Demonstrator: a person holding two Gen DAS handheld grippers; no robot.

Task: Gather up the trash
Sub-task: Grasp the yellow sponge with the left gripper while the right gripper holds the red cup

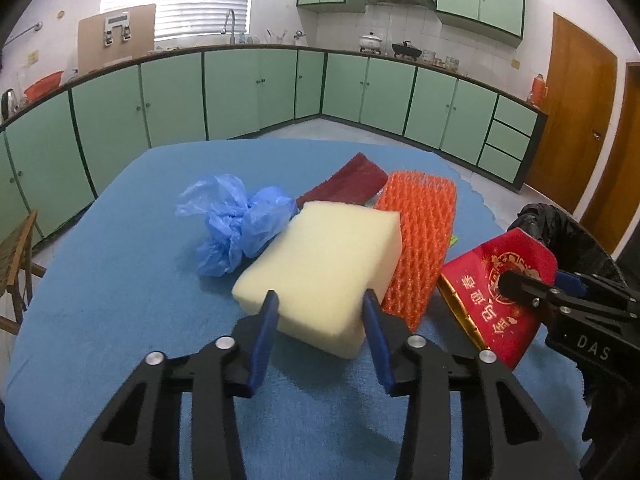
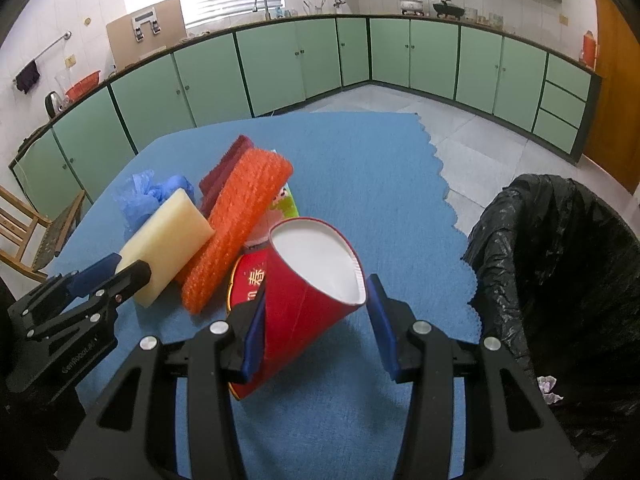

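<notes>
A cream foam block (image 1: 324, 264) lies on the blue tablecloth (image 1: 120, 300), and my left gripper (image 1: 321, 300) is shut on its near end, one blue pad on each side. From the right wrist view the same left gripper (image 2: 128, 266) bites the foam block (image 2: 168, 248). My right gripper (image 2: 318, 288) is shut on a red paper cup (image 2: 304, 304), whose white-lined rim is squashed out of round; the cup is tilted above the cloth. In the left wrist view the right gripper (image 1: 536, 280) and red cup (image 1: 496, 292) sit at the right.
A crumpled blue plastic bag (image 1: 236, 220), an orange foam net (image 1: 416, 240) and a dark red cloth (image 1: 348, 184) lie around the block. A red packet (image 2: 250, 276) rests under the cup. A black-lined bin (image 2: 560, 260) stands off the table's right edge. A wooden chair (image 2: 24, 232) is at left.
</notes>
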